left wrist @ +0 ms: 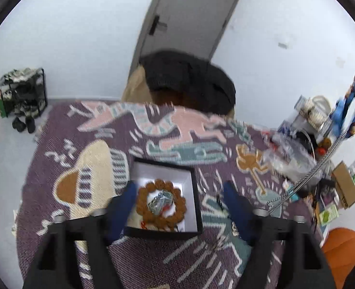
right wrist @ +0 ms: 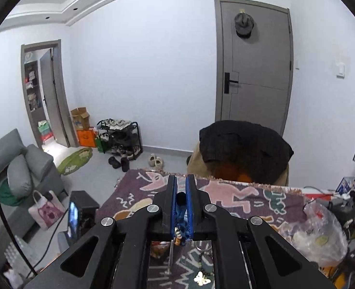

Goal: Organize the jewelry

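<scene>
Fingers of your right gripper [right wrist: 181, 192] pinch a blue beaded strand [right wrist: 181, 219]; left gripper [left wrist: 180, 192] gapes, empty, over the jewelry box [left wrist: 189, 175]. Dangling chain [left wrist: 305, 178] may snag worktop clutter.

Counts of items on the patterned cloth.
One box [left wrist: 192, 185] held one bead bracelet [left wrist: 161, 204]; two grippers [left wrist: 180, 200] [right wrist: 181, 192] and one chain [left wrist: 305, 180] were present.
</scene>
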Action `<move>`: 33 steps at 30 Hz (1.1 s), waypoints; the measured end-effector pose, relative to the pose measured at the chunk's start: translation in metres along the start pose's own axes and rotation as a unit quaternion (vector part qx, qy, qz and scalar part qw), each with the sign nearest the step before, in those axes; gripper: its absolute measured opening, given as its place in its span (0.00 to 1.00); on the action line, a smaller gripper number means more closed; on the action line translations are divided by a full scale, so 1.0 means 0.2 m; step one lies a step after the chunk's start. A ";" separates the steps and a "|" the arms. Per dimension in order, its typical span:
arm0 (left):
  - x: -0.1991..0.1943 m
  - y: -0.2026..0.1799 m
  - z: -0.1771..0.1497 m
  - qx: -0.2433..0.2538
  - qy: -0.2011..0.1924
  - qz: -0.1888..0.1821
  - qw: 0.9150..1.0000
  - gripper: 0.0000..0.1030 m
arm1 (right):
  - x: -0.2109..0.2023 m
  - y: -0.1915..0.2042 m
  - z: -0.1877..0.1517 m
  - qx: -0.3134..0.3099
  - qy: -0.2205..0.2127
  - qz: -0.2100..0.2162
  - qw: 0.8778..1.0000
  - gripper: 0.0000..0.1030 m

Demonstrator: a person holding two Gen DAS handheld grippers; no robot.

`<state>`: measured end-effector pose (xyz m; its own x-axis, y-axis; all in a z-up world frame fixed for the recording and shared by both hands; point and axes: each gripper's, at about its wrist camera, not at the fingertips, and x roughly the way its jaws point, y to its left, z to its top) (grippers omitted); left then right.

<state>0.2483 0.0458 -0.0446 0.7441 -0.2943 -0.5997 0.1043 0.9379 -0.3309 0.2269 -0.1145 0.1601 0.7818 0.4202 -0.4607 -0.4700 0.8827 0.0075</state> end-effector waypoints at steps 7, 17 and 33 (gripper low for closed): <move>-0.16 0.10 0.03 -0.014 -0.034 0.011 0.999 0.78 | 0.05 0.13 0.05 -0.020 0.000 -0.006 1.000 0.08; -0.30 0.21 0.01 -0.018 -0.059 0.017 0.998 0.78 | 0.16 0.22 0.05 -0.027 0.006 -0.020 0.999 0.08; -0.39 0.37 -0.03 -0.033 -0.067 0.038 0.996 0.78 | 0.42 0.34 -0.01 -0.042 0.048 -0.017 0.998 0.08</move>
<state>0.1939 0.1374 -0.0257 0.8301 -0.1914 -0.5236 0.0033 0.9409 -0.3387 0.2598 -0.0191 0.1201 0.7570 0.3644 -0.5424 -0.4794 0.8737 -0.0821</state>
